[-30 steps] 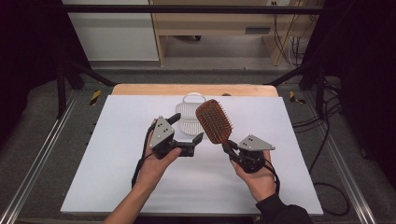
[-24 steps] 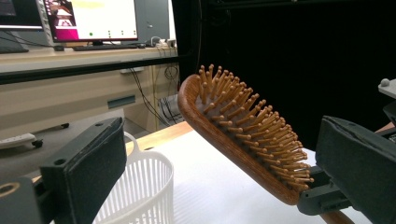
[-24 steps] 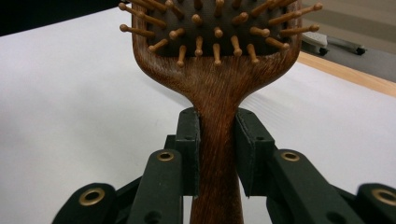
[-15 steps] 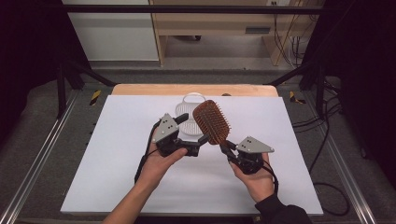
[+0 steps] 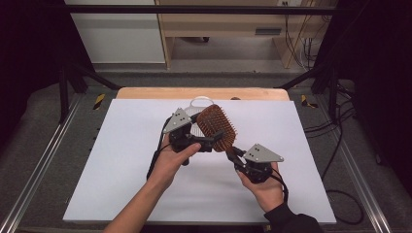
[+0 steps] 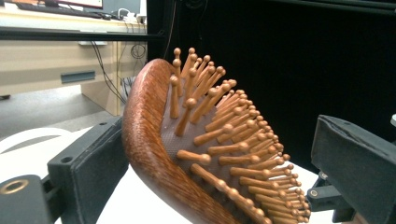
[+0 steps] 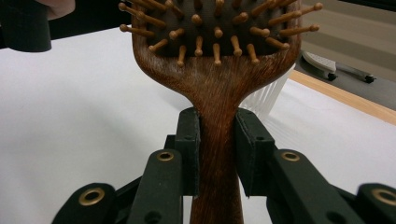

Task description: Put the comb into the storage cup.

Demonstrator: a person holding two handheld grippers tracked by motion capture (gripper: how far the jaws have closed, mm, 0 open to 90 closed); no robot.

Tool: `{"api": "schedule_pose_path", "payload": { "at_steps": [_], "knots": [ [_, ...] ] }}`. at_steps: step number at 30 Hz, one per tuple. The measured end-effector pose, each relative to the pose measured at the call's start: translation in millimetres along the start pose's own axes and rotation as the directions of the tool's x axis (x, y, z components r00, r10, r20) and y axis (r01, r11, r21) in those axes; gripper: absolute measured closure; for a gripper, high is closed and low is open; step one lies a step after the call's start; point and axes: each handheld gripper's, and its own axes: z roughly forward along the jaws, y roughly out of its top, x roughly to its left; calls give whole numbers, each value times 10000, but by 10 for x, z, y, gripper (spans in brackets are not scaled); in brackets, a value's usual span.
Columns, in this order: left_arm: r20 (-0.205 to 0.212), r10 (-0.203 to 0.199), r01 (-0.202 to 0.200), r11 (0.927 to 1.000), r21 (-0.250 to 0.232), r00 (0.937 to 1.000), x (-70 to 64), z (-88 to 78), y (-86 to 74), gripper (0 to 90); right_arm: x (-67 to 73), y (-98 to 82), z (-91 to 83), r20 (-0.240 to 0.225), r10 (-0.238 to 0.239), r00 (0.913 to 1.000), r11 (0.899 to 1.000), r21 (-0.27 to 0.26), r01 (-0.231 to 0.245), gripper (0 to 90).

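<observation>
A wooden paddle hairbrush (image 5: 217, 127) with wooden pins is held up over the middle of the white table. My right gripper (image 5: 233, 153) is shut on its handle (image 7: 218, 140), the pads pressing both sides. My left gripper (image 5: 212, 140) reaches in from the left, and its jaws have just been closing with the brush head (image 6: 210, 140) between them. In the left gripper view one pad lies against the brush's wooden back. The other pad (image 6: 355, 154) stands apart from the pins.
A white ribbed container (image 5: 197, 114) stands on the white table top (image 5: 121, 170) just behind the brush. A wooden strip (image 5: 204, 92) edges the far side. A light-handled tool (image 7: 327, 63) lies on the grey surface beyond the table.
My left gripper has moved right and away from the person, bringing its jaws around the brush head. The brush and right gripper have kept almost still.
</observation>
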Motion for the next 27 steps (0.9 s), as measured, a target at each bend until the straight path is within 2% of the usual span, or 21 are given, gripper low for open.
{"api": "schedule_pose_path", "payload": {
  "at_steps": [9, 19, 24, 25, 27],
  "knots": [
    [220, -583, 583, 9983, 15, 9981, 76, 5, -11, 137, 12, 8, 0, -9, -50, 10000, 10000, -43, 50, 730],
    [501, -1181, 1187, 9929, -86, 9917, 106, 28, -16, 232, 25, 8, 8, -54, -71, 10000, 10000, -52, 71, 730],
    [521, -1378, 1388, 9902, -152, 9891, 117, 22, -8, 256, 31, 7, 17, -104, -62, 9999, 10000, -38, 62, 730],
    [528, -1436, 1449, 9892, -213, 9882, 114, 20, -4, 297, 36, 0, 28, -127, -61, 9999, 10000, -3, 61, 730],
    [346, -1630, 1639, 9862, -252, 9860, 108, 18, 7, 321, 43, -3, 34, -149, -47, 9999, 10000, 4, 47, 730]
  ]
}}
